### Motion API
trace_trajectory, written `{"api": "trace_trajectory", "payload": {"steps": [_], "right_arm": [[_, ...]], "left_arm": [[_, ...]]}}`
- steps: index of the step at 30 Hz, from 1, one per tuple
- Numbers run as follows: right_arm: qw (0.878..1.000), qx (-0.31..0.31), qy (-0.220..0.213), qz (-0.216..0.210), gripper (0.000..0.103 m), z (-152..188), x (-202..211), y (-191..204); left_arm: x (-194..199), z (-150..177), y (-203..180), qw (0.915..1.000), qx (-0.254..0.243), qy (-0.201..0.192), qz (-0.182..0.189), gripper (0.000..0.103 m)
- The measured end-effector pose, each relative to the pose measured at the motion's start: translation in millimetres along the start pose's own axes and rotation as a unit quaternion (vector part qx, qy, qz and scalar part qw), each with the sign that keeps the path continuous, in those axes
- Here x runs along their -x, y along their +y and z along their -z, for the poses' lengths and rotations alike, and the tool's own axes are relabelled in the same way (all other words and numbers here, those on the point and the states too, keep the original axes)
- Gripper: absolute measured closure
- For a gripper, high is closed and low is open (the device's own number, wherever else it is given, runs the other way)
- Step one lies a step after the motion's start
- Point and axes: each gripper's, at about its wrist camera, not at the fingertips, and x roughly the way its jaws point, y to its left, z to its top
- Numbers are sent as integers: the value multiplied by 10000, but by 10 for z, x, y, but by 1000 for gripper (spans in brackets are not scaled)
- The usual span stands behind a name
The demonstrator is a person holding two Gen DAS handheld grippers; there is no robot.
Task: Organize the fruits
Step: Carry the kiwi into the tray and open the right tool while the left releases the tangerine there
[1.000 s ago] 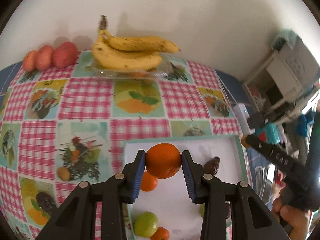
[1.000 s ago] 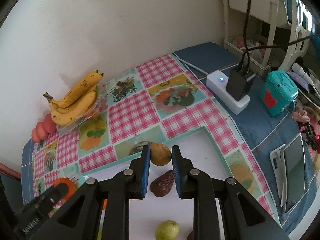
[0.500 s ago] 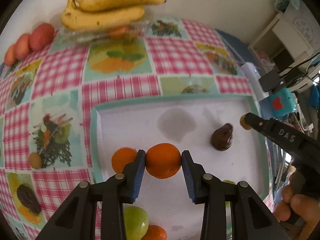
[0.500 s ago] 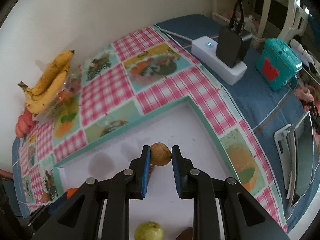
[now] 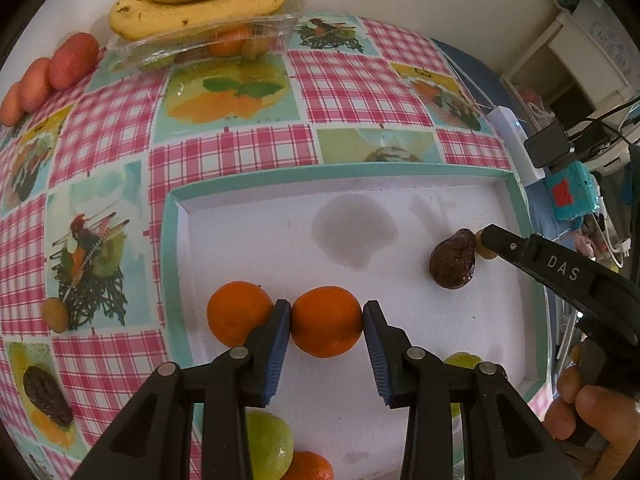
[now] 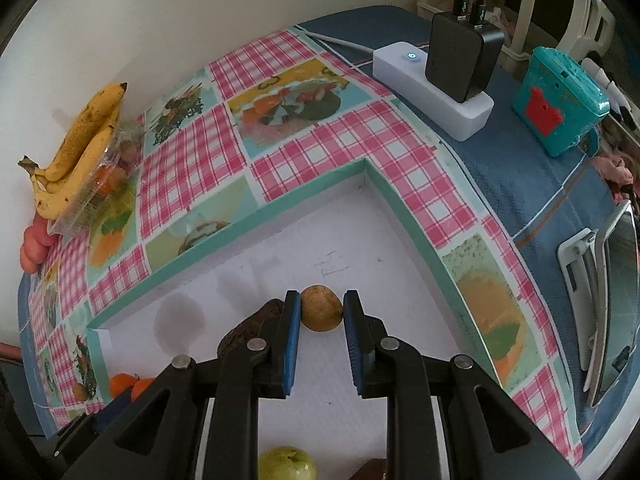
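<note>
Placing step: left gripper point(image 5: 326, 322) jaws clamp an orange point(image 5: 326, 326) low over the tray point(image 5: 172, 248), right gripper point(image 6: 320, 314) jaws pinch a small brown fruit point(image 6: 321, 307) beside the avocado point(image 5: 454, 260); next, set both down and part the jaws.

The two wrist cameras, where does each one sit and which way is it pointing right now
Left wrist: on the left gripper, facing along its fingers at an orange clamped over the tray; the right gripper and a hand show.
Right wrist: on the right gripper, facing the tray's far corner, clamping a small brown fruit; the left gripper barely shows at lower left.
Shared: tray, bananas, dark avocado.
</note>
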Motion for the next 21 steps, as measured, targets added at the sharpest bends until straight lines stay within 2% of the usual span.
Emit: {"api": "trace_trajectory", "payload": {"steps": [3, 5, 7, 8, 10, 14, 15, 16, 18, 20, 21], "right_arm": [[10000, 0, 12, 40, 80, 8, -6, 0], [10000, 3, 37, 27, 79, 7, -10, 3], [10000, -4, 19, 45, 71, -4, 3, 6], [10000, 12, -17, 63, 63, -6, 27, 15], [9999, 31, -86, 58, 61, -10, 76, 31], [9997, 81, -249, -19, 61, -37, 223, 94], [9996, 100, -270, -17, 57, -40, 249, 109], [9995, 132, -287, -13, 53, -41, 275, 132], [9994, 222, -267, -38, 35, -32, 309, 191], [9992, 301, -233, -96, 32, -13, 317, 245], [9992, 332, -209, -84, 32, 2, 310, 271]], "left_arm": [[-6, -4, 9, 9999, 16, 72, 143, 63], [0, -5, -5, 9999, -15, 80, 105, 62], [12, -24, -32, 9998, -46, 71, 151, 60], [40, -31, -42, 9998, -65, 47, 190, 55], [107, -42, -55, 9997, -112, -31, 217, 51], [279, -78, -21, 9995, -136, -229, 197, 50], [319, -90, 4, 9994, -109, -270, 210, 48], [361, -102, 39, 9993, -60, -317, 213, 43], [412, -126, 126, 9991, 62, -382, 151, 30], [419, -137, 261, 9990, 216, -394, -23, 15], [410, -140, 307, 9989, 272, -375, -100, 15]]}}
